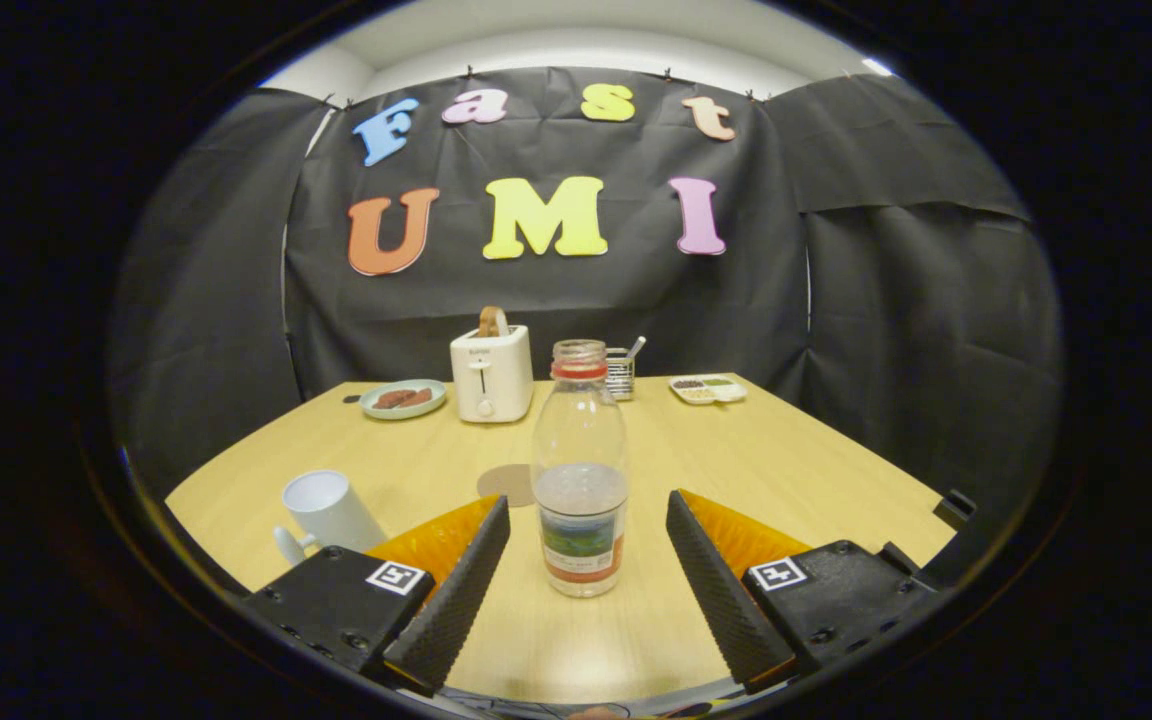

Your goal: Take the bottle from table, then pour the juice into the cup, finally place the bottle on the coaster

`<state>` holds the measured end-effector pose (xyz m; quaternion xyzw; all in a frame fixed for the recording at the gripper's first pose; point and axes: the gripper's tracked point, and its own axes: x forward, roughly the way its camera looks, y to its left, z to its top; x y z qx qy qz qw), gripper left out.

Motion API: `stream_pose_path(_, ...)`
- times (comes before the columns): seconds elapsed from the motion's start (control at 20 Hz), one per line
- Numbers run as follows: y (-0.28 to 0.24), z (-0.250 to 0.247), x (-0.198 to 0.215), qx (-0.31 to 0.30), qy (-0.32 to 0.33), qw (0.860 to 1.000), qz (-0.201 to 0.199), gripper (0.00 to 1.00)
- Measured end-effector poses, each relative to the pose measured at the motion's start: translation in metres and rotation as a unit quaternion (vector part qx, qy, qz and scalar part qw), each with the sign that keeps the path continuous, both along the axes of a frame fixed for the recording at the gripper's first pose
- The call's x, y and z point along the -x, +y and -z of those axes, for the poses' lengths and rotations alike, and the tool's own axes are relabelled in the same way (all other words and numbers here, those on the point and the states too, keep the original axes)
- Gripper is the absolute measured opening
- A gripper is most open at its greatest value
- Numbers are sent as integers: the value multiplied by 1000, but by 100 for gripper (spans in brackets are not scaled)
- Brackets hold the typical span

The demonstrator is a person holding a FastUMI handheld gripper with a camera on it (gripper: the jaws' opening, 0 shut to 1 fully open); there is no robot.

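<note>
Here, in the gripper view, my gripper [586, 570] stands wide apart, holding nothing. The bottle [580, 470] stands upright on the table [786, 450], between the fingers [461, 590], touching neither. It has no cap and is about half full of pale liquid, so I judge it light, thin-walled and slippery; I would take it at the labelled lower body. The white cup [328, 510] looks empty. The coaster [508, 484] lies just behind the bottle.

Coaster [506, 484] partly behind the bottle [581, 470]; cup [328, 512] handle behind the claw's [586, 570] finger
</note>
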<state>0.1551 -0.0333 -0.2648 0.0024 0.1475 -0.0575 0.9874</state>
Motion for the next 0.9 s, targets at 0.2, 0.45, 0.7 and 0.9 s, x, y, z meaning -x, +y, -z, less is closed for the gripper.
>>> stream_pose_path(0.2, 2, 11, -12, 12, 5, 1000, 3, 100)
stream_pose_path(0.45, -3, 19, -33, -4, 3, 1000, 10, 100)
stream_pose_path(0.7, -9, 23, -55, -2, 5, 1000, 23, 100)
stream_pose_path(0.9, -15, 24, -67, -5, 4, 1000, 29, 100)
